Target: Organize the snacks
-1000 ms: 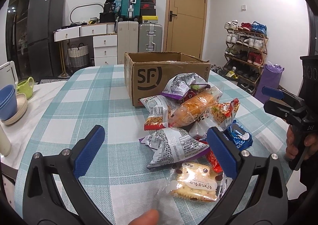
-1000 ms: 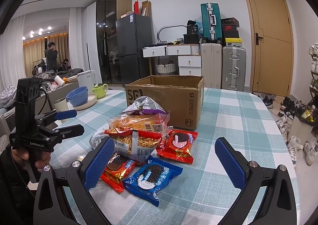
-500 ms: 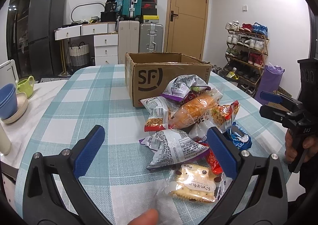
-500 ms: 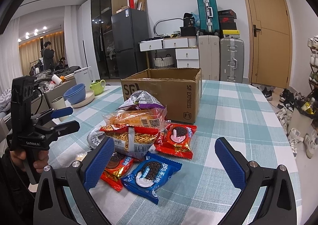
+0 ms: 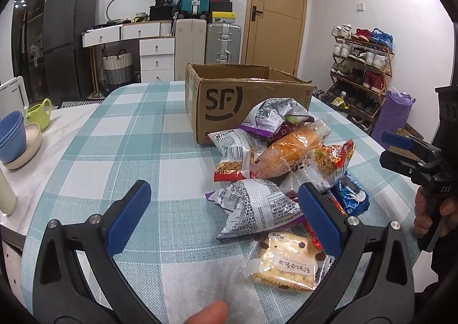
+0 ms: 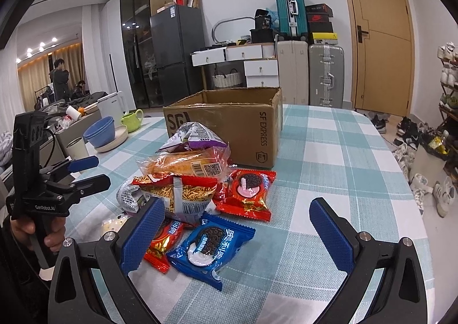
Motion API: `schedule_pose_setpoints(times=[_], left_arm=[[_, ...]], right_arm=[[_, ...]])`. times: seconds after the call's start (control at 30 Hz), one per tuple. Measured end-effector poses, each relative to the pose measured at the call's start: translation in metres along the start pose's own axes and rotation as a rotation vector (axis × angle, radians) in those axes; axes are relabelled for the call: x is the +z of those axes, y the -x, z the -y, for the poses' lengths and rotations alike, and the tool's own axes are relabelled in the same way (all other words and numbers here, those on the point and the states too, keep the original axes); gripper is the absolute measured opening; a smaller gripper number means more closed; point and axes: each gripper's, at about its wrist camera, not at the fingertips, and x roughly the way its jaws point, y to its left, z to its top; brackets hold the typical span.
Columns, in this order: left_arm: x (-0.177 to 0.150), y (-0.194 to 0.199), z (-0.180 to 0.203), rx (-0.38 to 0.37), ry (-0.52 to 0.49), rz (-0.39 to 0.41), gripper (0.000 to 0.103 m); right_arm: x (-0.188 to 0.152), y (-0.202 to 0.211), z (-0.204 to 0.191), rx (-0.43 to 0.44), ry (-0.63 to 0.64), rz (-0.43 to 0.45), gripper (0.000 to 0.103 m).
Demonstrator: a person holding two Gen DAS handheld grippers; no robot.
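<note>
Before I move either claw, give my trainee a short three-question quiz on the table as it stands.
1. True or false: the left claw is gripping a packet.
2. Which packet lies nearest the right claw? A) blue cookie packet B) purple-trimmed chip bag C) bread roll packet
3. What does the snack pile sit directly in front of?

Key: 1. False; both claws are open and empty. 2. A. 3. The open cardboard box, standing on the checked tablecloth.
</note>
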Motion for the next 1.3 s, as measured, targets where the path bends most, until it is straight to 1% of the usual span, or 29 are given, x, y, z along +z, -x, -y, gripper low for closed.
schedule_pose_setpoints(times=[0.37,0.6,0.73,0.83,0.9,1.0,1.1,1.2,1.3], left_arm=[[0.004,-0.013,0.008,0.014,-0.005,-0.038,0.103],[0.01,-0.021,0.011,0.041,-0.003,-0.066,0.103],[0.013,-0.028,0.01,0.06,0.004,-0.105,0.103],[0.015,-0.034,0.01,0.035,0.018,-0.128,0.102],[0.015,-0.04,0.01,0.039,0.023,-0.146,0.103],[0.015,-0.052,0.012,0.058,0.02,-0.186,0.103],[0.014,-0.061,0.012,0.041,0.03,-0.216,0.102],[0.012,-0.069,0.012,0.038,0.036,-0.244,0.102],[0.012,-0.075,0.009,0.024,0.056,-0.267,0.102]], right_arm=[[0.001,-0.002,-0.001,-0.021,-0.014,-0.039,0.103],[-0.003,-0.018,-0.004,-0.026,-0.027,-0.123,0.103],[-0.005,-0.029,-0.007,-0.045,-0.034,-0.178,0.103],[-0.007,-0.038,-0.007,-0.053,-0.043,-0.221,0.103],[-0.01,-0.044,-0.008,-0.053,-0.051,-0.248,0.103],[-0.013,-0.051,-0.007,-0.052,-0.063,-0.272,0.103],[-0.016,-0.057,-0.006,-0.053,-0.081,-0.293,0.103],[-0.018,-0.063,-0.002,-0.051,-0.111,-0.319,0.103],[-0.019,-0.067,0.0,-0.037,-0.132,-0.333,0.103]])
